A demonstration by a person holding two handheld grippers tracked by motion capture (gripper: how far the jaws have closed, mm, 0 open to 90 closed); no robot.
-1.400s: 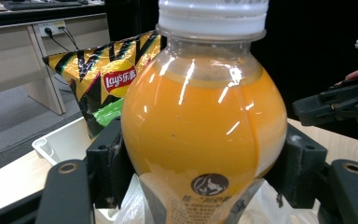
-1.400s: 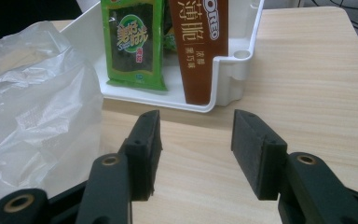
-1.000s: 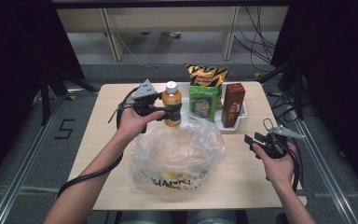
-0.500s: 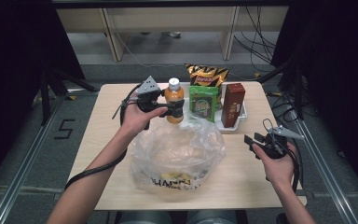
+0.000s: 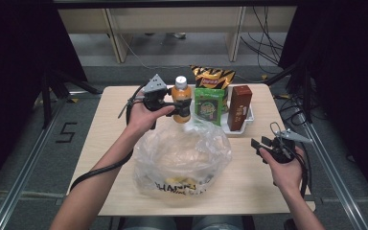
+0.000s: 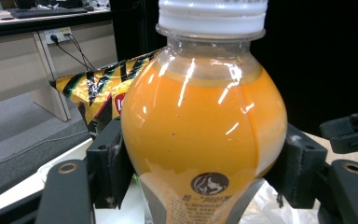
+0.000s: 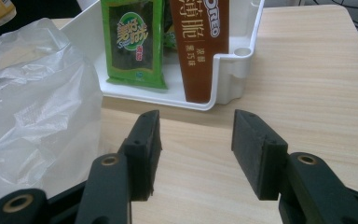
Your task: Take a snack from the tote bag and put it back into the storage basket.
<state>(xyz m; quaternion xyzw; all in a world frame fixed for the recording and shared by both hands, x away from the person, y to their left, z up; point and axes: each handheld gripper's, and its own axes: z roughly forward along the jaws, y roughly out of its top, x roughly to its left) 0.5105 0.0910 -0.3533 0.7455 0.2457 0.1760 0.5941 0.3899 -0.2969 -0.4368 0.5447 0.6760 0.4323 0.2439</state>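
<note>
The left hand-held gripper [image 5: 184, 108] is clamped on one orange juice bottle [image 5: 180, 98], held upright above the far edge of one clear plastic bag [image 5: 182, 155] on the bench [image 5: 254, 184]. In the left gripper view the bottle's base is cut off at the bottom edge and its label [image 6: 200, 198] print is too small to read; both pads press its sides. The right hand-held gripper [image 7: 193, 149] stands with jaws apart, nothing between them, over bare bench. One white tray [image 7: 223, 70] holds one green packet [image 7: 133, 42] and one brown box [image 7: 200, 46]; the right gripper view crops their tops. One striped snack bag [image 5: 214, 76] stands behind the tray, partly hidden. The bag's contents are blurred.
</note>
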